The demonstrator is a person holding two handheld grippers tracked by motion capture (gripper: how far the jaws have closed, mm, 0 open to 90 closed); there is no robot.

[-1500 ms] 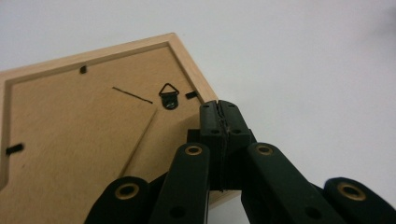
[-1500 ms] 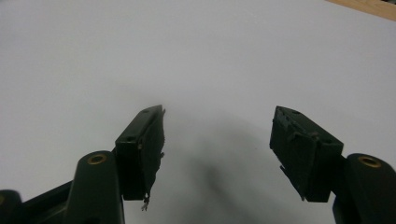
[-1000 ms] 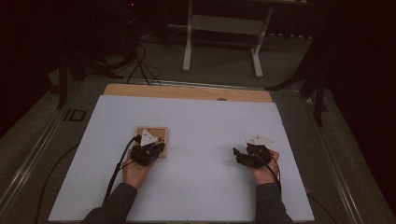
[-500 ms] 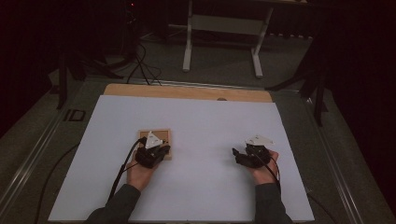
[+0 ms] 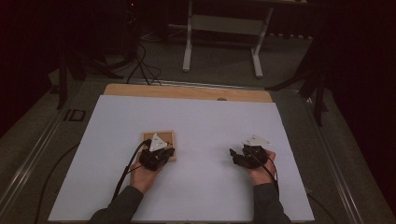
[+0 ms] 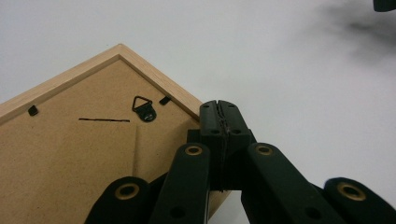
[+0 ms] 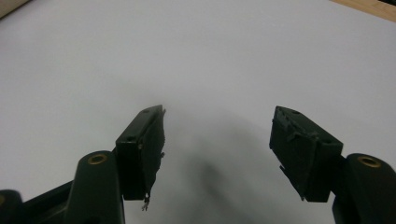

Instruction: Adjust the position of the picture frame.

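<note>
1. High view: a white sheet [image 5: 201,154] covers most of the table [image 5: 187,92], whose bare wooden strip shows along the far edge. The frame [image 5: 160,140] lies flat, back up, left of the sheet's middle, well clear of every sheet edge.
2. High view: the left gripper [image 5: 156,154] sits over the frame's near right part, covering that corner. The left hand [image 5: 144,175] comes in from the near edge.
3. High view: the right gripper [image 5: 247,156] rests on the sheet to the right, well apart from the frame, with the right hand [image 5: 261,172] behind it. A broad stretch of bare sheet lies between the two grippers, and more lies beyond them toward the far edge. To the right, the sheet's edge is near that hand.
4. Left gripper view: the left gripper [image 6: 219,116] has its jaws pressed together with nothing between them. The tips lie just beside the frame's [image 6: 70,154] wooden edge, above the white sheet [image 6: 303,70]. One corner of the frame points away; a small metal hanger [image 6: 144,108] sits on the brown backing near that edge.
5. Right gripper view: the right gripper [image 7: 217,135] stands wide apart and grips nothing. Bare sheet [image 7: 201,56] spreads ahead; a sliver of table [image 7: 369,9] edge shows at the top right.
</note>
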